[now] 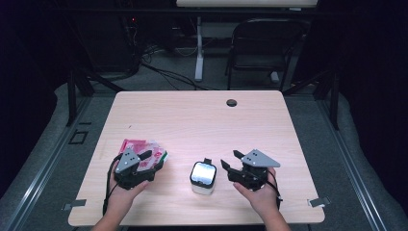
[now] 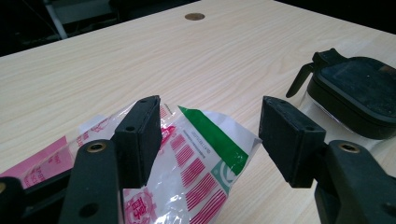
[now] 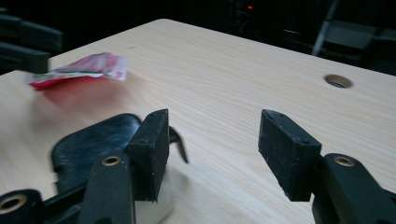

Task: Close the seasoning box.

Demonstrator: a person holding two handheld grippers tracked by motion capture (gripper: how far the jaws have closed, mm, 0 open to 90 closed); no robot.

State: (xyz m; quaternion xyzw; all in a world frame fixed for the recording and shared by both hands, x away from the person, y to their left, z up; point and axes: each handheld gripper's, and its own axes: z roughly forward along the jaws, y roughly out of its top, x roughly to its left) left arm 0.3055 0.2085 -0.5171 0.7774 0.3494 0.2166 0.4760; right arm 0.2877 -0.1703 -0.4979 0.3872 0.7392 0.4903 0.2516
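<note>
A crinkled red, white and green plastic packet (image 1: pixel 139 146) lies on the table's near left part. My left gripper (image 1: pixel 154 160) hovers over the packet's right end, open. In the left gripper view the packet (image 2: pixel 205 156) lies below and between the spread jaws of my left gripper (image 2: pixel 208 123), and nothing pinches it. A small box with a black lid (image 1: pixel 203 176) stands near the front middle. My right gripper (image 1: pixel 230 160) is just right of the box, open and holding nothing. In the right gripper view the box (image 3: pixel 88 144) sits behind the left jaw of my right gripper (image 3: pixel 210 135).
The wooden table (image 1: pixel 202 120) has a round cable hole (image 1: pixel 232 102) at its far edge. A black folding chair (image 1: pixel 262 45) and a white desk leg (image 1: pixel 198 48) stand beyond it. The box (image 2: pixel 355 91) shows right of the left gripper's jaws, the packet (image 3: pixel 86 67) far left.
</note>
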